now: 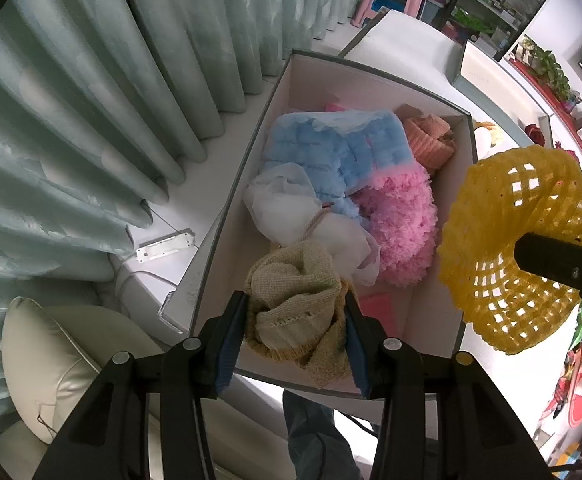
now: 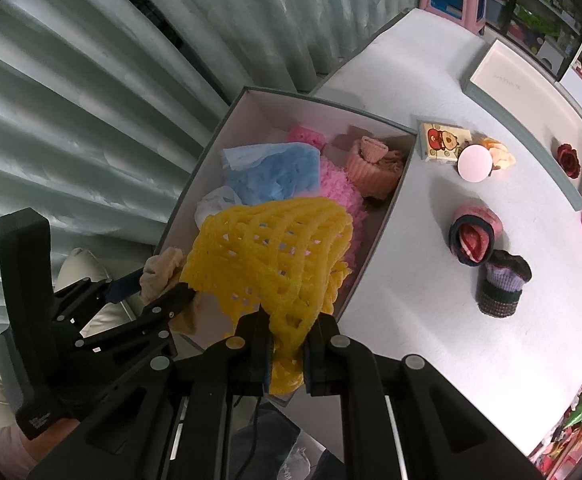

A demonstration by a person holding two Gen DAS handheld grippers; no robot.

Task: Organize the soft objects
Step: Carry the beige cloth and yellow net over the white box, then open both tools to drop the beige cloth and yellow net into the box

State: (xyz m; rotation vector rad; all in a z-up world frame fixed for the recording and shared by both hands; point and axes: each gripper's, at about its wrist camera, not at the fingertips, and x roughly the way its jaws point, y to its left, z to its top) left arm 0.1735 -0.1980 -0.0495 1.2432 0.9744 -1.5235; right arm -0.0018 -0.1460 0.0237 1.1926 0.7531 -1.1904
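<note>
While box [image 1: 465, 216] held several soft items | L gripper [image 1: 295, 320] clamped beige knit [image 1: 291, 300], R gripper [image 2: 287, 354] yellow net [image 2: 275, 248] | approx. four items, probably soft, were loose mid-right on table [image 2: 431, 280].

faint print inside box lid [image 2: 527, 92], white lettering on left gripper [image 2: 37, 420], both unreadable

Beyond the right hand-held gripper [image 2: 287, 354], the yellow open-mesh crocheted piece [image 2: 275, 256] hides much of the grey-walled cardboard box [image 2: 387, 216]. Faint print inside the shallow grey-rimmed lid [image 2: 527, 80] farther off is too small to read.
</note>
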